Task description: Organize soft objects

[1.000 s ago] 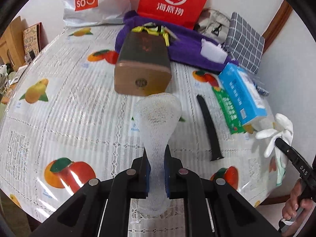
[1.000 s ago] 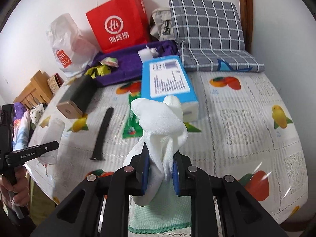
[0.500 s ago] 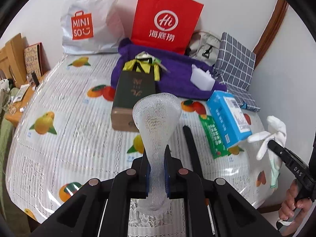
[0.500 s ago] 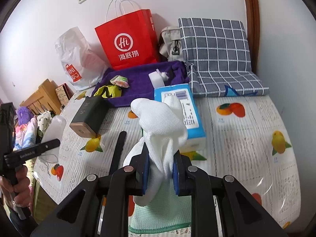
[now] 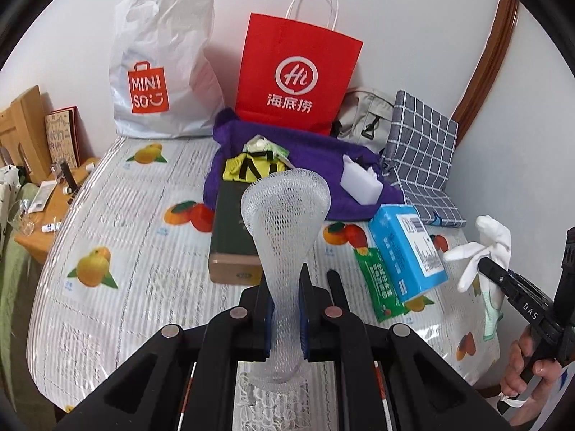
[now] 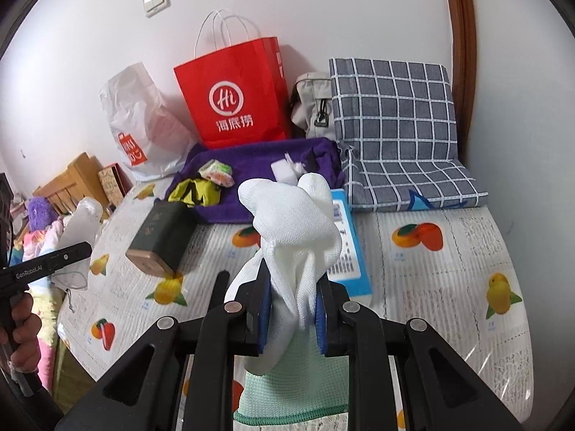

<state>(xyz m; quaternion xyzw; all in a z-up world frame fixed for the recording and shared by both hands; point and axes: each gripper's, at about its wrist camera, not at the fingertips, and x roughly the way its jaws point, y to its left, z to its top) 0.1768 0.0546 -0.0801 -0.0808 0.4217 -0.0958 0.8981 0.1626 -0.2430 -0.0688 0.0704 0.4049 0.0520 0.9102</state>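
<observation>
My left gripper (image 5: pixel 285 318) is shut on a white foam mesh sleeve (image 5: pixel 285 222) that flares upward above the pads. It hangs over the near part of the fruit-print table (image 5: pixel 118 222). My right gripper (image 6: pixel 293 318) is shut on a white glove with a green cuff (image 6: pixel 293 222), also lifted off the table. In the left wrist view the right gripper (image 5: pixel 503 280) shows at the far right with the glove (image 5: pixel 492 244). The right wrist view shows the left gripper (image 6: pixel 72 251) at the left edge holding the mesh sleeve (image 6: pixel 81 230). A purple towel (image 5: pixel 316 165) lies at the back.
On the towel lie a yellow-black item (image 5: pixel 251 168), a green-white packet (image 5: pixel 264 147) and a white tissue pack (image 5: pixel 361 183). A dark box (image 5: pixel 233 237), blue tissue box (image 5: pixel 406 248), green packet (image 5: pixel 377 283) and black strap (image 6: pixel 215 298) lie mid-table. Bags and a checked cushion (image 6: pixel 395 125) line the wall.
Both grippers have risen away from the table with the mesh sleeve and glove still held; the table objects look smaller and farther, and more of the wall and bags shows.
</observation>
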